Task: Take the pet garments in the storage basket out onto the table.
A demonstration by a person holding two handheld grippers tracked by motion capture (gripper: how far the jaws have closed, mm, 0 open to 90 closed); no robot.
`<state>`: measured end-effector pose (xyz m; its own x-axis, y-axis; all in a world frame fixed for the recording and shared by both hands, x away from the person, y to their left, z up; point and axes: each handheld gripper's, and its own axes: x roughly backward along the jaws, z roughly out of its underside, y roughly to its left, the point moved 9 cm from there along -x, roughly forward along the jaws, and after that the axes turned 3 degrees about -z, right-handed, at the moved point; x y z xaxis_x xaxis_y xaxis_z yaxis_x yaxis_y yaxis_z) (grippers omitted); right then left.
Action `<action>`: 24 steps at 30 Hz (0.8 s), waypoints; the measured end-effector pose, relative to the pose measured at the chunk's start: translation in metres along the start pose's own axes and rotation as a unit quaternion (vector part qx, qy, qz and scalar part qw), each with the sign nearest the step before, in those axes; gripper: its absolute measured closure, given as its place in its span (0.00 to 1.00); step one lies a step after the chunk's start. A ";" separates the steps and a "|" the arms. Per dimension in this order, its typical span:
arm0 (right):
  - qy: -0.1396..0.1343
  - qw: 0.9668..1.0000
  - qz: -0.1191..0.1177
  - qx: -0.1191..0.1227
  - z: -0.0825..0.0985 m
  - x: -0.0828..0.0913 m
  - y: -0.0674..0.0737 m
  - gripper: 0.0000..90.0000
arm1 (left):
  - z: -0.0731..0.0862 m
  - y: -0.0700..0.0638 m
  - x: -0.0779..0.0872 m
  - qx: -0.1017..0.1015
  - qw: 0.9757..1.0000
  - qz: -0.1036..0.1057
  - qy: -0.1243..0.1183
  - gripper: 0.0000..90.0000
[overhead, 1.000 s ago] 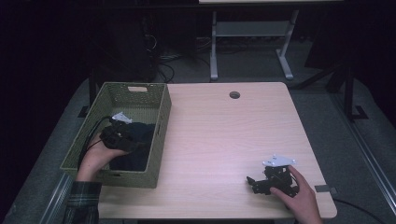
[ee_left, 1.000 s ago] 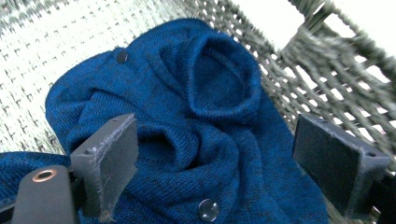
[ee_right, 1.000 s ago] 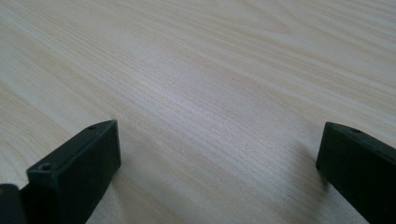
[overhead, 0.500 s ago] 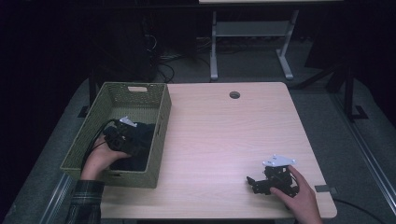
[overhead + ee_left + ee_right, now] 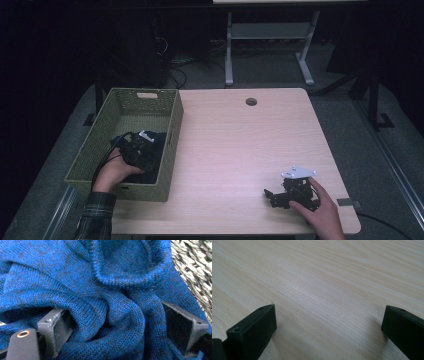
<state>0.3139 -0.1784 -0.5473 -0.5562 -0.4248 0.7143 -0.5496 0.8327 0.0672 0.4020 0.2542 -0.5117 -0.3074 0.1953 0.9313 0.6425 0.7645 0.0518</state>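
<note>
High view, item one: our left gripper [image 5: 141,150] sits down inside the woven basket [image 5: 172,130], on the dark heap of the blue knit garment [image 5: 159,142] lying at the basket's bottom. Our right gripper [image 5: 280,196] rests on the table [image 5: 240,145] near its front right corner, well apart from the basket.

Left gripper view, item two: the garment [image 5: 100,290] is bunched between the jaws, a thick fold rising in the gap and cloth lapping over both jaw faces. The jaws stand wide, one at each side of the fold, not yet pinched together. Beyond the right-hand jaw, the basket's weave [image 5: 192,267] shows past the garment's edge.

Right gripper view, item three: jaws spread wide with nothing between them, bare wood grain [image 5: 324,290] ahead.

Step in hand, as we judge it: taking hold of the garment in the basket, with the jaws seated around a fold but the grasp not made. Next move, in our estimate: close the left jaws firmly on that fold, deep enough that the loose knit does not slip out, then lift straight up clear of the basket wall. The right gripper appears idle and free to take a second hold once the cloth is raised.
</note>
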 end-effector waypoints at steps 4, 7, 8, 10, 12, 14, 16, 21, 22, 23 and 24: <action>0.000 1.000 0.000 0.000 0.000 0.000 0.000 0.00 | 0.002 0.003 -0.001 -0.002 1.000 -0.011 0.009 0.24; 0.000 1.000 0.000 0.000 0.000 0.000 0.000 0.00 | 0.002 0.003 0.002 0.002 1.000 -0.008 0.010 0.42; 0.000 1.000 0.000 0.000 0.000 0.000 0.000 0.00 | 0.002 0.003 0.002 0.002 1.000 -0.008 0.010 0.47; 0.000 1.000 0.000 0.000 0.000 0.000 0.000 0.00 | 0.002 0.001 0.003 0.001 1.000 -0.002 0.010 0.54; 0.000 1.000 0.000 0.000 0.000 0.000 0.000 0.00 | 0.001 0.001 0.005 0.004 1.000 0.002 0.007 0.64; 0.000 1.000 0.000 0.001 0.000 0.000 0.000 0.00 | 0.001 0.002 0.007 0.018 1.000 0.013 0.005 0.73; 0.000 1.000 0.000 0.001 0.000 0.000 0.000 0.00 | 0.000 0.004 0.010 0.030 0.999 0.023 0.000 0.74; 0.000 1.000 0.000 0.000 0.000 0.000 0.000 0.00 | -0.004 0.005 0.016 0.045 0.998 0.036 -0.024 0.74; 0.000 1.000 -0.001 0.000 0.000 0.000 0.000 0.00 | -0.005 0.006 0.018 0.050 0.997 0.041 -0.030 0.74; 0.000 1.000 -0.001 0.000 0.000 0.000 0.000 0.00 | -0.007 0.007 0.021 0.059 0.996 0.047 -0.039 0.74; 0.000 1.000 -0.001 0.001 0.000 0.000 0.000 0.00 | -0.008 0.008 0.026 0.065 0.995 0.053 -0.051 0.74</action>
<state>0.3141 -0.1784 -0.5473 -0.5552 -0.4264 0.7141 -0.5516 0.8314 0.0676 0.4051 0.2605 -0.4846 -0.3165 0.3352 0.8874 0.5812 0.8079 -0.0979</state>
